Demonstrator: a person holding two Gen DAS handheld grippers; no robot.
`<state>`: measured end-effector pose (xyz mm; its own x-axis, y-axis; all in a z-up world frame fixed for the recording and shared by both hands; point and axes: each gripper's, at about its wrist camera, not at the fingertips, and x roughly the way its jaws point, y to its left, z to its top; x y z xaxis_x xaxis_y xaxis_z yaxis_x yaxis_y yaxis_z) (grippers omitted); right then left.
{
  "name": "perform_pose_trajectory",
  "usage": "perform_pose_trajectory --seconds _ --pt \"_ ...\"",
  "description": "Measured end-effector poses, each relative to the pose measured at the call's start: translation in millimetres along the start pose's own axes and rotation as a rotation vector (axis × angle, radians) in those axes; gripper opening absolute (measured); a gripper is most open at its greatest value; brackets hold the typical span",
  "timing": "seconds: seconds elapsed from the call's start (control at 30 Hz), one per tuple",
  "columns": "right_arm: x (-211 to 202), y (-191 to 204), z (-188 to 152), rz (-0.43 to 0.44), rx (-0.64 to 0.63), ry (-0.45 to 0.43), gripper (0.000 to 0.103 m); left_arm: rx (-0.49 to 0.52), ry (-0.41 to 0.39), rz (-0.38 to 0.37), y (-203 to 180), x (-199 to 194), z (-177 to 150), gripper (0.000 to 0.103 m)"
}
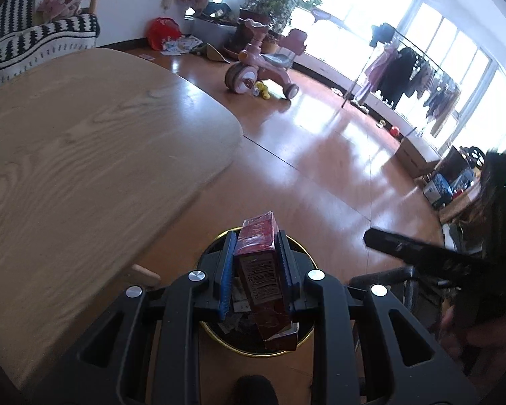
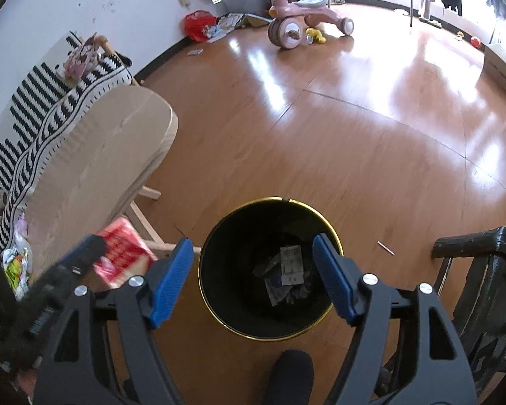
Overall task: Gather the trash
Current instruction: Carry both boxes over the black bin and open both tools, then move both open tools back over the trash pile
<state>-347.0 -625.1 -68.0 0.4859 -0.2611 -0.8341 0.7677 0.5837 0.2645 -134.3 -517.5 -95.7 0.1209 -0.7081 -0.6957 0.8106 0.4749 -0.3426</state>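
My left gripper (image 1: 256, 236) is shut on a red carton (image 1: 263, 270) and holds it over a black bin with a gold rim (image 1: 307, 253). In the right wrist view the same bin (image 2: 212, 236) stands on the floor with paper scraps (image 2: 288, 270) at its bottom. My right gripper (image 2: 253, 249) is open and empty, its blue pads above the bin's mouth. The red carton (image 2: 124, 253) and the blurred left gripper show at lower left of that view, beside the bin.
A light wooden table (image 1: 84, 155) lies to the left, with a striped sofa (image 2: 50, 111) behind it. A black chair (image 2: 482, 270) stands right of the bin. A small stick (image 2: 385, 248) lies on the floor. A pink tricycle (image 2: 297, 17) stands far off.
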Motion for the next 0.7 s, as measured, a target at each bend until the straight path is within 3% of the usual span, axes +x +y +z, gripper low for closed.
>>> perform_pose_trajectory --seconds 0.2,0.23,0.27,0.3,0.53,0.7 --pt "-11 -2 3 0.003 0.018 -0.038 0.075 0.011 0.028 -0.025 -11 27 -7 0.026" --pt "-13 -3 3 0.003 0.025 -0.043 0.077 0.006 0.028 -0.027 -11 30 -8 0.032" --pt "-14 -4 4 0.006 0.036 -0.048 0.077 -0.001 0.030 -0.031 -11 33 -9 0.054" --pt "-15 -3 6 0.013 0.041 -0.048 0.077 -0.010 0.024 -0.033 -12 35 -10 0.068" --pt "-25 24 14 0.037 0.005 -0.086 0.077 -0.011 0.022 -0.019 -5 25 -11 0.070" --pt "-28 63 16 0.058 -0.058 -0.108 0.077 -0.023 -0.024 0.043 19 -15 -4 0.083"
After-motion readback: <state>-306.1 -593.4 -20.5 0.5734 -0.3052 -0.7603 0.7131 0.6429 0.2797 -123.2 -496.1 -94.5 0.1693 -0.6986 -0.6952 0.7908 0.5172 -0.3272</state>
